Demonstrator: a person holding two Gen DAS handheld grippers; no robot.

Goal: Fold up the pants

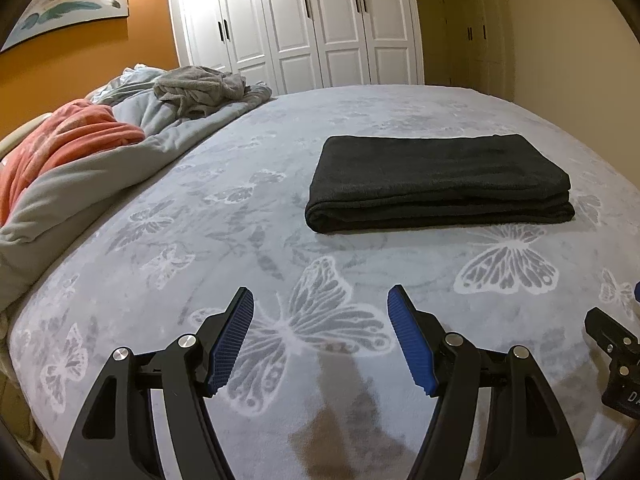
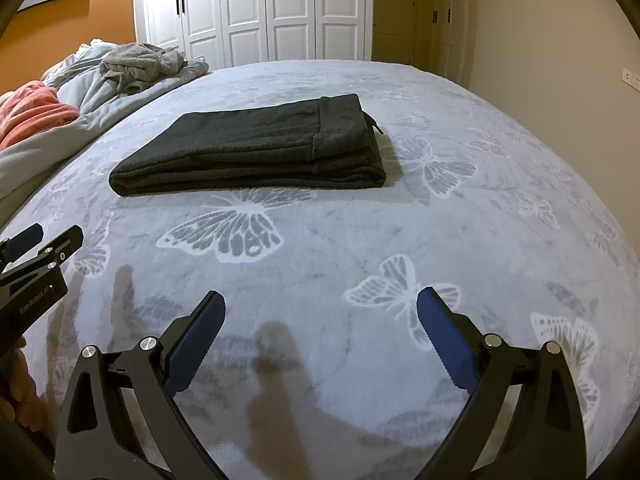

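**user1:** Bed (image 1: pixel 200 240) fills pretty much both views, grey fleece cover with white butterflies all over it. Behind it there's a white wardrobe (image 1: pixel 300 20), and an orange wall (image 1: pixel 100 60) on the left with a feather picture (image 1: pixel 68 8). On the left side of the bed sits a heap of bedding: a grey duvet (image 1: pixel 80 184), a coral blanket (image 1: pixel 68 136) and a crumpled grey garment (image 1: pixel 200 88) on top.

**user2:** And the pants?

**user1:** Pants (image 1: pixel 440 180) are dark charcoal, folded into a flat rectangular stack of several layers, lying on the middle of the bed. The right wrist view shows the waistband end on the stack's right side with a bit of drawstring poking out.

**user2:** Where are they relative to the tools?

**user1:** Well ahead of both. From the left tool (image 1: pixel 320 336) the stack is forward and off to the right; from the right tool (image 2: pixel 320 340) it's forward and a bit to the left. Neither touches it, there's bare cover in between.

**user2:** Holding anything?

**user1:** Nope. Both have their blue pads spread wide with nothing between them, just hovering over the cover near the front edge. They're side by side too, each one peeks into the edge of the other's view.
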